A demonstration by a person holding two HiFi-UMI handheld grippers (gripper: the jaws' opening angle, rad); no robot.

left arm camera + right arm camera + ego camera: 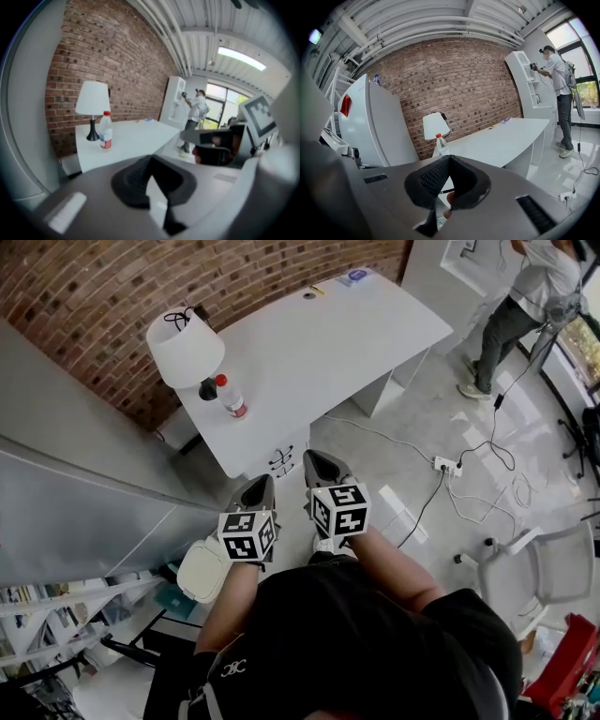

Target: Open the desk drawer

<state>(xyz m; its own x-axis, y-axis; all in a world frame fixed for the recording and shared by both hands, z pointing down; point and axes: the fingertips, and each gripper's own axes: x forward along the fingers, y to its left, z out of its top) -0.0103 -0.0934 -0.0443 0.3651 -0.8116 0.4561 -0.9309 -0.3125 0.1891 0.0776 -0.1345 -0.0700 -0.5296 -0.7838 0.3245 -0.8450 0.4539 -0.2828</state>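
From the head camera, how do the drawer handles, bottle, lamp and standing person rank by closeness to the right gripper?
1. Drawer handles, just left of the right gripper.
2. Bottle, on the desk's near corner.
3. Lamp, just behind the bottle.
4. Standing person, far right.

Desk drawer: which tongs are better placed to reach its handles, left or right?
Probably right: in the head view the right tongs reach farther forward, beside the drawer handles; the left tongs sit farther back. Both are shut.

Bright, evenly lit, daylight from the window (225, 98), glare on the floor (473, 432). Fisheye-bent at edges, blurred around the left tongs (151, 161).
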